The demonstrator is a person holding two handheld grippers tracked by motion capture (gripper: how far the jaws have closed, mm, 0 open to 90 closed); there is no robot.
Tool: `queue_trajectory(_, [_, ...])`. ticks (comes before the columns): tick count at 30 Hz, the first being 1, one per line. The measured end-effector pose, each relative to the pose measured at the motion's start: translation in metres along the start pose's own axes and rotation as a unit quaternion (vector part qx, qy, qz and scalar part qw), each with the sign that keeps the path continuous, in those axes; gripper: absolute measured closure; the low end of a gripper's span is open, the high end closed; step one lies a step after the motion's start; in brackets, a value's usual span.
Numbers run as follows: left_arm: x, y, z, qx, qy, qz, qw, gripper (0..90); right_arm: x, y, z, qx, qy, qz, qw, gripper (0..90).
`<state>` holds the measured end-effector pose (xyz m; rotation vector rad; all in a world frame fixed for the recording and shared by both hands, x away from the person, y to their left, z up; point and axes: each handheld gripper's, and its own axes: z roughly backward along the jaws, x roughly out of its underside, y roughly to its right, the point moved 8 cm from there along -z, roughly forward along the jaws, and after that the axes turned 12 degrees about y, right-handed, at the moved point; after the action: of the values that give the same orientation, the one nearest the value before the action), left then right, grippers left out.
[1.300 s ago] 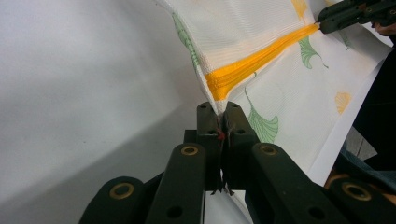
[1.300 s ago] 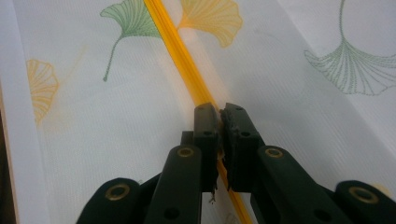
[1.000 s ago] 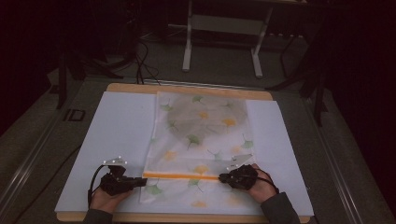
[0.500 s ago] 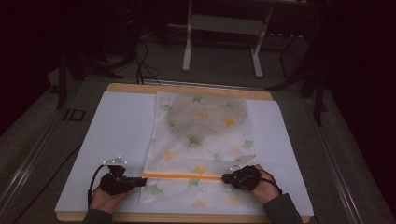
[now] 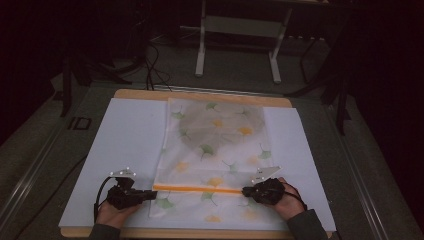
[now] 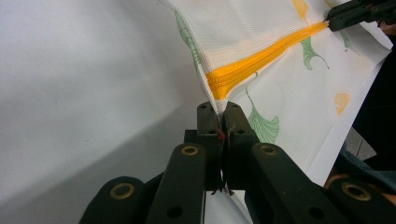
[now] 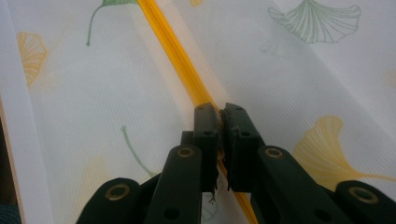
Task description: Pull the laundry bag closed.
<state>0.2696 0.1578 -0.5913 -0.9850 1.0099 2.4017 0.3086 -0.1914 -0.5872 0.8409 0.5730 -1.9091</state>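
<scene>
1. Mesh bag (image 5: 215,150) with ginkgo-leaf print lies flat down the middle of the white sheet (image 5: 125,145) on the table (image 5: 200,94); a round darker shape shows through its far half.
2. Orange zipper (image 5: 197,188) runs across the bag's near end (pulled taut between both grippers).
3. Left gripper (image 6: 218,122): jaws clamped on the bag's edge at the zipper's left end.
4. Right gripper (image 7: 219,122): jaws pinched together on the zipper at its right end.

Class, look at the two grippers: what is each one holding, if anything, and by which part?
Both hold the mesh bag. The left gripper pinches its side edge at the end of the orange zipper; the right gripper pinches the zipper itself near the bag's other side.
</scene>
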Motion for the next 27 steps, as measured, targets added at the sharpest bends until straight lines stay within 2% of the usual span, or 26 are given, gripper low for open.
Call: queue_trajectory(27, [0.000,0.000,0.001,0.002,0.001,0.000,1.0000,87.7,0.011,0.007,0.015,0.013,-0.002,-0.011,0.9998,85.0])
